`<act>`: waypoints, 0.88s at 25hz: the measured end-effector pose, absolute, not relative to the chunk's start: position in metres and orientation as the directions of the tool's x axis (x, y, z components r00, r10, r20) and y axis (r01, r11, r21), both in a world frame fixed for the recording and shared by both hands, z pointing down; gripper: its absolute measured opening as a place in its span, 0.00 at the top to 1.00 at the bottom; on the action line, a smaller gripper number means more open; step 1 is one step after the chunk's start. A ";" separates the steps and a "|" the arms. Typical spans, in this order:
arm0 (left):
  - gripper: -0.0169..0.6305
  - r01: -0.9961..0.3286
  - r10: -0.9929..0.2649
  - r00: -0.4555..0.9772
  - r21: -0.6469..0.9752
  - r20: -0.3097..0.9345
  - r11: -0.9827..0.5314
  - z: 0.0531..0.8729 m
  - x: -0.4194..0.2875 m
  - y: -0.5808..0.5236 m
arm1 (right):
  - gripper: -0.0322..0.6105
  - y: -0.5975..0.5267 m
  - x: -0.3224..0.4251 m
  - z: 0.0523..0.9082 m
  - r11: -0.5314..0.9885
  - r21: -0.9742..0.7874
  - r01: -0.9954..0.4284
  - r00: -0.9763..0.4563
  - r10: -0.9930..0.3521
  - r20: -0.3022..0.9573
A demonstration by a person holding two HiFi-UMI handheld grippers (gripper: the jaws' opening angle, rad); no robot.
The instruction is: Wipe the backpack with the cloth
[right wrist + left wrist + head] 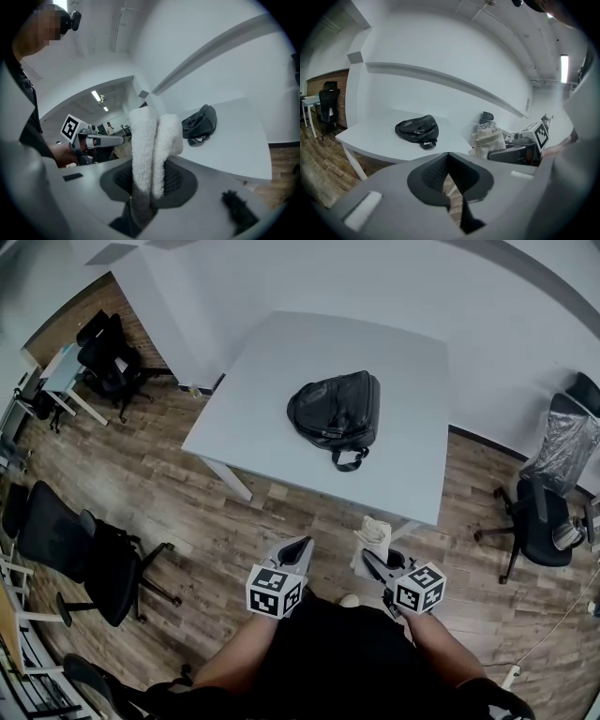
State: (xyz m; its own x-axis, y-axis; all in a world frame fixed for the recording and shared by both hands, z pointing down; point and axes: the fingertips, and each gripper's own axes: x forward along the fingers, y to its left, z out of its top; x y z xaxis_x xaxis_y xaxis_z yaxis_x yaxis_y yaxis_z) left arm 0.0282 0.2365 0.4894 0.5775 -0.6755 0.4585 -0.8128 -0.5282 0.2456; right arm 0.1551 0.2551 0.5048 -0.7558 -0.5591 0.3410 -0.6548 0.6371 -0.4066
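Backpack (pixel 336 413) is lying flat near the middle of the white worktop (pixel 272 371). It is black, and its carry loop is pointing toward the near edge, where I am standing. Nothing else is sitting on the worktop around it.

I am holding both tools low in front of me, over the wooden floor (pixel 178 502) and short of the near edge, well apart from the backpack. My left gripper (pixel 302 542) is pointing toward the worktop. Its jaws are pressing together at the tips with nothing between them.

My right gripper (pixel 371 561) is clamping the cloth (pixel 373 533), a pale, fluffy piece folded double. It is standing up out of the jaws, with both folds rising side by side above the pads. In the right gripper view the cloth is covering the middle of the picture, and the backpack is showing just to its right on the worktop beyond. The two grippers are sitting near each other, side by side, each with its marker cube facing up at me.

Office chairs are standing on the floor to the left (pixel 80 554) and to the right (pixel 544 517) of the worktop.
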 end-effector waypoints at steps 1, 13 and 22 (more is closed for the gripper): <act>0.96 -0.815 -0.675 0.575 0.245 0.463 -0.526 0.490 0.027 0.237 | 0.80 0.254 0.155 0.507 0.636 -0.411 -0.653 -0.757 -0.556 0.343; 0.96 -0.823 -0.673 0.565 0.266 0.478 -0.501 0.512 -0.004 0.177 | 0.80 0.207 0.132 0.515 0.637 -0.404 -0.657 -0.754 -0.547 0.364; 0.96 -0.808 -0.653 0.588 0.305 0.477 -0.505 0.526 -0.021 0.109 | 0.80 0.146 0.100 0.532 0.616 -0.421 -0.666 -0.745 -0.514 0.426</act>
